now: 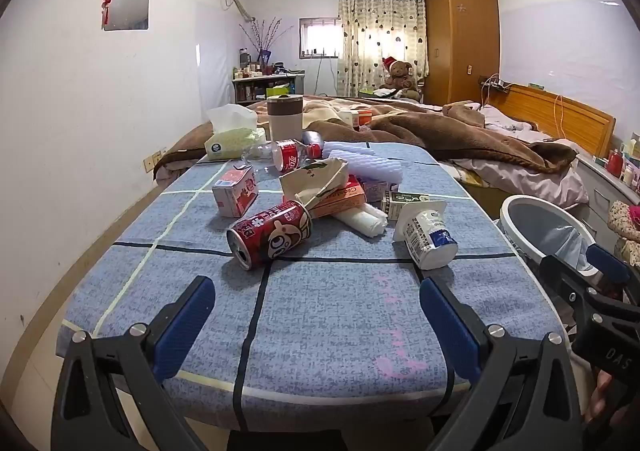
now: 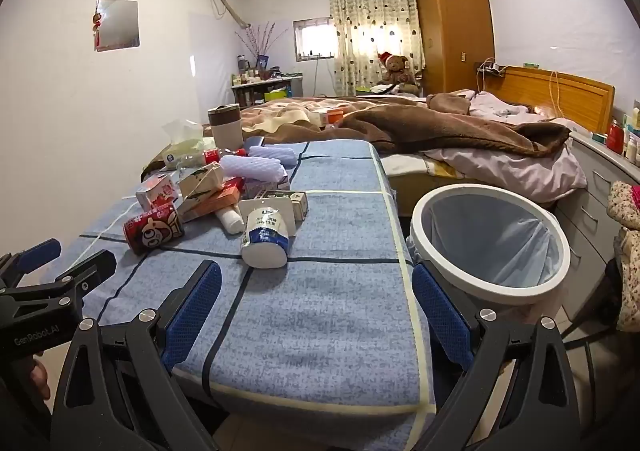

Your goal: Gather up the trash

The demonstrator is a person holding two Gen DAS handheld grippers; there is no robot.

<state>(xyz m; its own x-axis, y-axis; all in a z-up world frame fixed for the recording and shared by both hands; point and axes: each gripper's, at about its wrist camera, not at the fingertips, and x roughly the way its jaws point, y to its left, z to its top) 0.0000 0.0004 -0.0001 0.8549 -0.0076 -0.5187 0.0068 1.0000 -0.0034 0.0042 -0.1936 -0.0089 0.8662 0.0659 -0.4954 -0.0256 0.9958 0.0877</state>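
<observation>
A pile of trash lies on the blue-cloth table (image 1: 320, 311): a red can (image 1: 270, 233) on its side, a white yogurt cup (image 1: 430, 235) tipped over, a pink carton (image 1: 236, 191), an orange box (image 1: 344, 197), a crushed plastic bottle (image 1: 288, 155). A white-rimmed bin (image 2: 490, 241) with a blue liner stands right of the table. My left gripper (image 1: 316, 291) is open and empty over the table's near edge. My right gripper (image 2: 316, 283) is open and empty, just short of the yogurt cup (image 2: 266, 239).
A tissue box (image 1: 232, 139) and a brown-and-white tumbler (image 1: 285, 115) stand at the table's far end. A bed with a brown blanket (image 1: 460, 131) lies behind. Drawers (image 2: 592, 203) are at the right.
</observation>
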